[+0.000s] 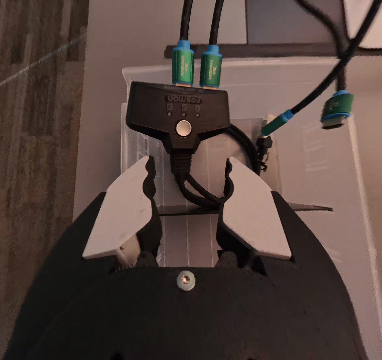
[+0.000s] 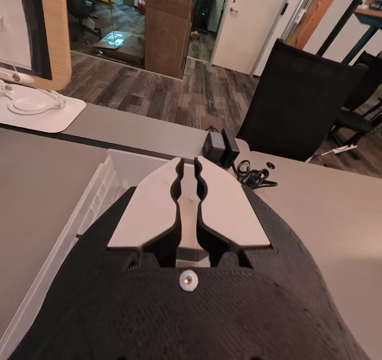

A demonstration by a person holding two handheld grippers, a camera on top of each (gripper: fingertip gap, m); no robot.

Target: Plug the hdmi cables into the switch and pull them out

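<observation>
In the left wrist view a black HDMI switch (image 1: 177, 110) sits over a clear plastic bin (image 1: 258, 77). Two green HDMI plugs (image 1: 183, 66) (image 1: 210, 68) with blue collars are seated in its far side. A third green plug (image 1: 336, 112) hangs loose in the air at the right, and another (image 1: 275, 124) lies in the bin. My left gripper (image 1: 189, 162) is open just in front of the switch. The switch's black tail cable (image 1: 182, 164) runs between the fingers untouched. My right gripper (image 2: 189, 159) is shut but for a thin gap, empty, above the bin (image 2: 115, 164).
The table's left edge drops to patterned carpet (image 1: 41, 122). A black power adapter (image 2: 215, 143) and a coiled black cord (image 2: 254, 174) lie past the bin. A black chair (image 2: 289, 102) stands beyond the table. A white monitor stand (image 2: 31, 106) is at the far left.
</observation>
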